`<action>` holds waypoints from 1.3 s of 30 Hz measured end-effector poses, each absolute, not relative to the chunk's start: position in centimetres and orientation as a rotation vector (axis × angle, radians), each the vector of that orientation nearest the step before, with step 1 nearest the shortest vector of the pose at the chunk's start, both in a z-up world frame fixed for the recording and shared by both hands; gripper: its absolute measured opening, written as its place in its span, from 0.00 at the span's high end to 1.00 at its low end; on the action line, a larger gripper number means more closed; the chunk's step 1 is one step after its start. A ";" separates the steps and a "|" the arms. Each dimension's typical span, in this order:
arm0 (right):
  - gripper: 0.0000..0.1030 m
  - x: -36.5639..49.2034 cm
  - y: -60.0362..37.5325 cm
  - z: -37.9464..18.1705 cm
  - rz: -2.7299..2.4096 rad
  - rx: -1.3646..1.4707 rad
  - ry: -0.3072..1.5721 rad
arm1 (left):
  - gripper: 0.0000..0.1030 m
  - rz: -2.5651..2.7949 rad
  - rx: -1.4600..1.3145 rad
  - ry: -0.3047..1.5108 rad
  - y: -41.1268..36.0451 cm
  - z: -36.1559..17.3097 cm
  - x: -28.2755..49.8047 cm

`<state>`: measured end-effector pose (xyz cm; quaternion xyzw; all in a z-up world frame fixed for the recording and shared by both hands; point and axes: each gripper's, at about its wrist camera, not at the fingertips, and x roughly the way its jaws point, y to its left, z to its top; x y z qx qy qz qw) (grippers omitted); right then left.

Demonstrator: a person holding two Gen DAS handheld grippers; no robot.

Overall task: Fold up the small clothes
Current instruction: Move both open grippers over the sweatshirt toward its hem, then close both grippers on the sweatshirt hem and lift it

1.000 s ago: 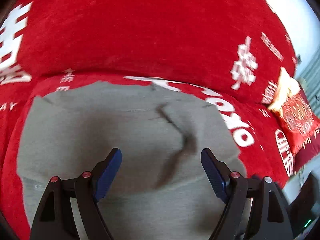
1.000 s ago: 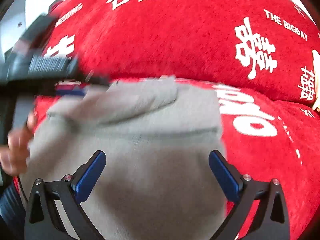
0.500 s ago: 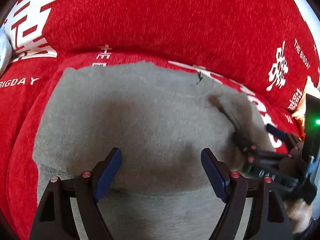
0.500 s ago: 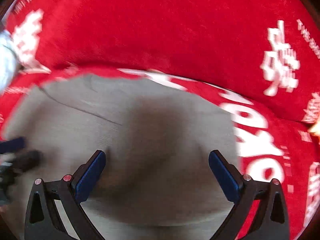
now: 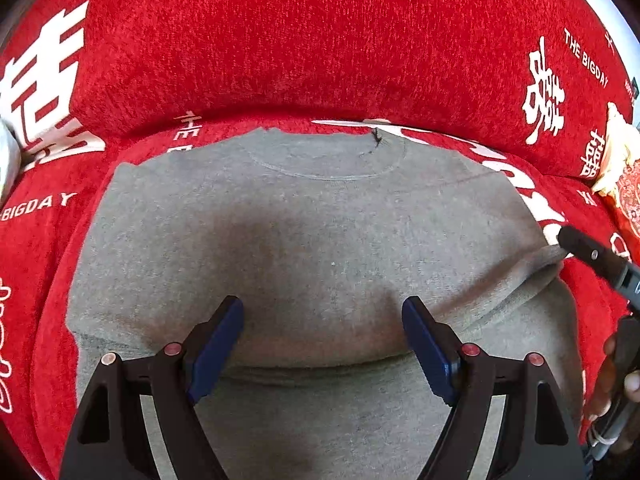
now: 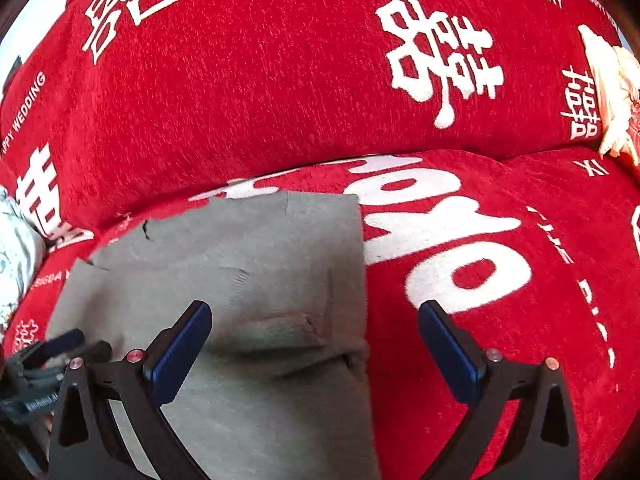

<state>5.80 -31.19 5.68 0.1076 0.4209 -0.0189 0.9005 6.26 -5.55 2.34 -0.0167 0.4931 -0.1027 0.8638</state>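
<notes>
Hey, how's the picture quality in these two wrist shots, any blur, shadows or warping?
Left wrist view: sharp, with a soft dark shadow on the grey garment between the open left tongs; fisheye bends the red sofa cover into a bulge. Right wrist view: mostly sharp around the right tongs, though the other tool at lower left is slightly smeared; same bulging.

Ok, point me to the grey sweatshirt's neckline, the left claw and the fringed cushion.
grey sweatshirt (image 5: pixel 320 168): left wrist view, on the curved neckline seam.
left claw (image 5: pixel 322 340): left wrist view, midway between its open blue pads.
fringed cushion (image 6: pixel 608 92): right wrist view, on its pale fringe.
</notes>
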 end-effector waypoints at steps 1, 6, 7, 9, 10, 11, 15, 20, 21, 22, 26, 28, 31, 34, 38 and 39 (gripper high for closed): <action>0.03 6.0 -30.4 5.6 -0.022 0.201 0.869 | 0.20 -0.216 -0.026 1.036 -5.7 2.2 6.1; 0.55 6.6 -27.4 3.8 0.026 0.033 0.982 | 0.20 -0.213 0.031 1.019 -6.2 2.0 4.9; 0.56 6.4 -27.5 3.4 0.016 0.015 0.987 | 0.20 -0.217 0.022 1.021 -6.1 2.1 4.9; 0.54 5.5 -27.8 3.5 0.012 0.004 0.966 | 0.20 -0.225 0.002 1.026 -5.9 2.3 4.8; 0.45 5.1 -27.9 3.8 0.003 0.003 0.958 | 0.20 -0.229 -0.003 1.026 -5.9 2.4 4.7; 0.29 4.7 -28.0 4.4 -0.024 0.000 0.940 | 0.20 -0.232 -0.003 1.026 -5.9 2.6 4.6; 0.20 3.3 -26.5 6.7 0.018 0.026 0.834 | 0.20 -0.234 0.006 1.015 -6.3 2.8 4.2; 0.20 4.1 -22.8 4.7 0.107 -0.001 0.907 | 0.20 -0.214 0.041 1.001 -6.4 2.7 3.6; 0.20 4.3 -22.3 3.8 0.117 -0.001 0.929 | 0.20 -0.212 0.049 1.000 -6.4 2.6 3.5; 0.18 4.4 -22.0 3.3 0.117 -0.005 0.942 | 0.20 -0.209 0.063 1.000 -6.5 2.5 3.4; 0.17 3.6 -20.8 2.4 0.072 -0.102 0.930 | 0.20 -0.193 0.105 0.989 -6.6 2.1 2.5; 0.17 2.7 -21.0 2.4 0.064 -0.086 0.922 | 0.20 -0.194 0.090 0.998 -6.3 2.0 2.1; 0.17 1.7 -21.2 1.8 0.074 -0.066 0.936 | 0.20 -0.183 0.080 1.015 -6.0 1.4 1.4; 0.16 1.0 -21.3 1.7 0.074 -0.053 0.931 | 0.20 -0.169 0.087 1.003 -5.9 1.1 0.5; 0.13 0.2 -21.2 1.7 0.072 -0.062 0.933 | 0.20 -0.156 0.090 1.002 -5.9 1.1 -0.4; 0.12 -0.1 -21.3 1.8 0.072 -0.058 0.932 | 0.20 -0.153 0.087 1.000 -5.8 1.1 -0.7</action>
